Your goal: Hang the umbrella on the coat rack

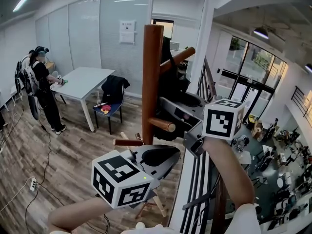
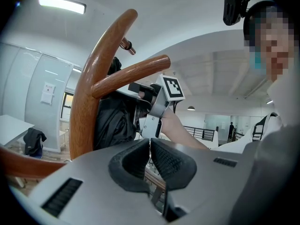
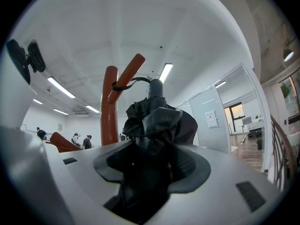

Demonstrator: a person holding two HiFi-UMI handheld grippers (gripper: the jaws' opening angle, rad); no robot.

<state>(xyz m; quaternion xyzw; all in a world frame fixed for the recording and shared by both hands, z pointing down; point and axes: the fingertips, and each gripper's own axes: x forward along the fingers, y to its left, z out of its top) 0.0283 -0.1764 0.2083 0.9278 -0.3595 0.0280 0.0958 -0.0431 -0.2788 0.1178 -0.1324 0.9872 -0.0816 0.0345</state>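
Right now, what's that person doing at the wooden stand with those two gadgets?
A person is hanging a folded black umbrella on a wooden coat rack. The right gripper is clamped on the umbrella, whose strap looks looped over an upper peg. The left gripper is shut and empty, close beside the rack's post.

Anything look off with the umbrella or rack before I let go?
Nothing stands out. The strap of the umbrella is looped over the upper peg of the coat rack, which stands upright; the right gripper is clamped on the folded fabric. The left gripper is shut, empty.
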